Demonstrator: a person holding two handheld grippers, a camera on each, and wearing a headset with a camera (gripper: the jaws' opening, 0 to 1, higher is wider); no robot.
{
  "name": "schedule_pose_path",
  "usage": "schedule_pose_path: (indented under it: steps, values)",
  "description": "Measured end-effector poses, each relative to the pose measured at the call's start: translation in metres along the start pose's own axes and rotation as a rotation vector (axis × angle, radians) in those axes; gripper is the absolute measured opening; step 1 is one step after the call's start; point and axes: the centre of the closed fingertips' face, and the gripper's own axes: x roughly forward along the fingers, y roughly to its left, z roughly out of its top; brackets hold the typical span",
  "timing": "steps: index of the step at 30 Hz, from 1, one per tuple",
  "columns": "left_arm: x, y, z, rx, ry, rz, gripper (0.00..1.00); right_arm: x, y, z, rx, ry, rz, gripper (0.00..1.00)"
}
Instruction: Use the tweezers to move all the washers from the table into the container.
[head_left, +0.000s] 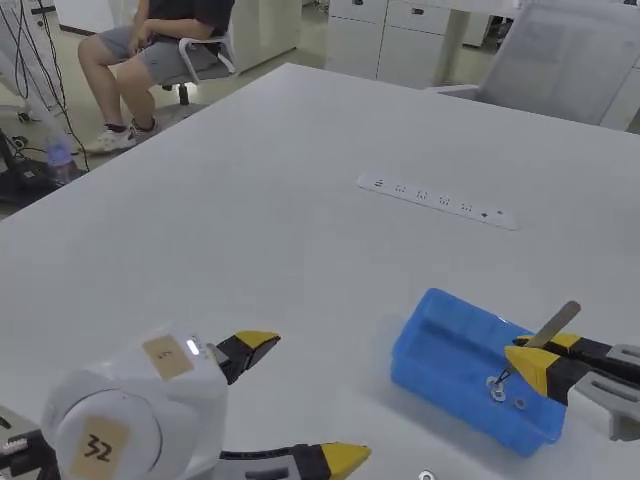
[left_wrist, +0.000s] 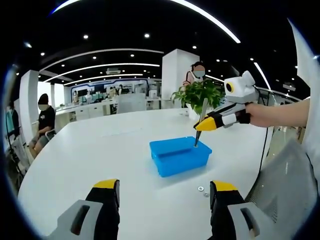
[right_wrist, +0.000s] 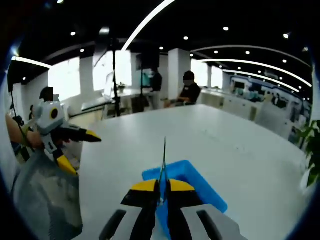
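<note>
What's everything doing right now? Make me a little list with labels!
right gripper: shut on the tweezers, tips down in the container
left gripper: open, holding nothing
container: blue, no lid, on the table
washers inside: two show
washers on table: two, beside the container

I read a white worktop (head_left: 250, 225). A white power strip (head_left: 438, 200) lies flat on it at 1 o'clock in the head view. At 11 o'clock, a person (head_left: 150, 45) sits on a chair (head_left: 212, 52) beyond the worktop's edge. In the left gripper view, a potted plant (left_wrist: 197, 95) stands at 1 o'clock.
</note>
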Motion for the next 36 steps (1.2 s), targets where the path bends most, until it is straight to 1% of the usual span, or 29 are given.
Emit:
schedule_pose_path:
  steps: [3,6,8,13,18,20,22,27,36]
  values:
    - [0.0,0.0,0.0,-0.001,0.001,-0.001,0.74,0.005,-0.008,0.0,-0.002,0.001,-0.002,0.03]
    - [0.0,-0.001,0.0,0.0,0.005,-0.002,0.74,0.009,-0.011,0.001,-0.003,0.003,-0.001,0.03]
    - [0.0,-0.001,0.0,0.001,0.005,-0.003,0.74,0.013,-0.015,-0.001,-0.004,0.007,-0.001,0.03]
    - [0.001,-0.001,-0.001,0.0,0.009,-0.003,0.74,0.02,-0.019,-0.002,0.003,0.012,0.002,0.03]
    - [0.001,-0.002,-0.002,0.001,0.014,-0.006,0.74,0.028,-0.024,-0.009,0.002,0.032,0.007,0.03]
    - [0.001,-0.002,-0.002,0.001,0.014,-0.005,0.74,0.029,-0.023,-0.011,0.004,0.037,0.008,0.03]
    - [0.001,-0.002,-0.002,0.0,0.015,-0.005,0.74,0.032,-0.027,-0.015,0.009,0.046,0.009,0.03]
    - [0.001,-0.002,-0.002,0.001,0.019,-0.006,0.74,0.038,-0.032,-0.022,0.021,0.064,0.005,0.03]
    - [0.002,-0.002,-0.004,0.007,0.031,-0.008,0.73,0.049,-0.035,-0.034,0.029,0.099,0.011,0.03]
